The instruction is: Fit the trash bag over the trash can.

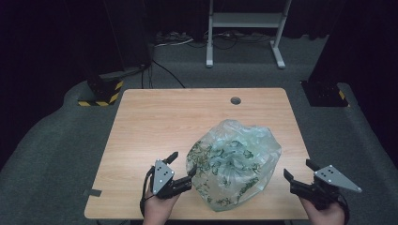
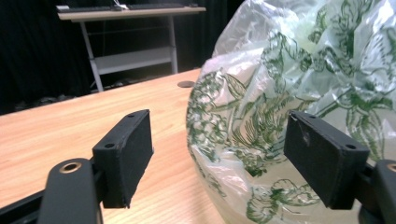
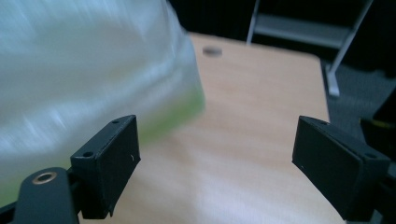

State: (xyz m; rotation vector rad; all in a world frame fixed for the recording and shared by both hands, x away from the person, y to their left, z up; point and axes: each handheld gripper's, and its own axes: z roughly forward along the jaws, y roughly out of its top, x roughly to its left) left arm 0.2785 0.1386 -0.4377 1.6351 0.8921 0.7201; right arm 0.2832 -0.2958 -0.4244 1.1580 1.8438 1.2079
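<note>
**A:** Start from the high view. Where's the bag?

**B:** The plastic bag (image 1: pixel 233 161), clear with a green leaf print and puffed up, sits on the wooden desk (image 1: pixel 155 117), toward the near right part of it. A round cable hole (image 1: pixel 235 100) is in the desk near the far edge.

**A:** And the hands?

**B:** The left gripper (image 1: pixel 181 168) is at the bag's left side, its fingers spread; one fingertip is right at the plastic, the other points away over bare wood. The right gripper (image 1: pixel 297 169) is off the desk's right edge, just beside the bag's right side but apart from it, fingers also spread with nothing between them.

**A:** What does the left gripper view add?

**B:** The left gripper (image 2: pixel 226 158) has its fingers wide apart. The plastic bag (image 2: pixel 299 79) bulges into the gap from the right; the right-hand finger stands in front of the film, and I cannot tell if it presses on it. The left-hand finger is over bare desk (image 2: pixel 56 130). A white-framed table (image 2: pixel 130 32) stands in the dark behind.

**A:** And the right gripper view?

**B:** It's blurred. The right gripper (image 3: pixel 217 154) is spread wide over bare desk (image 3: pixel 261 107). The plastic bag (image 3: pixel 84 70) looms at the left, behind the left-hand finger, not clamped.
</note>
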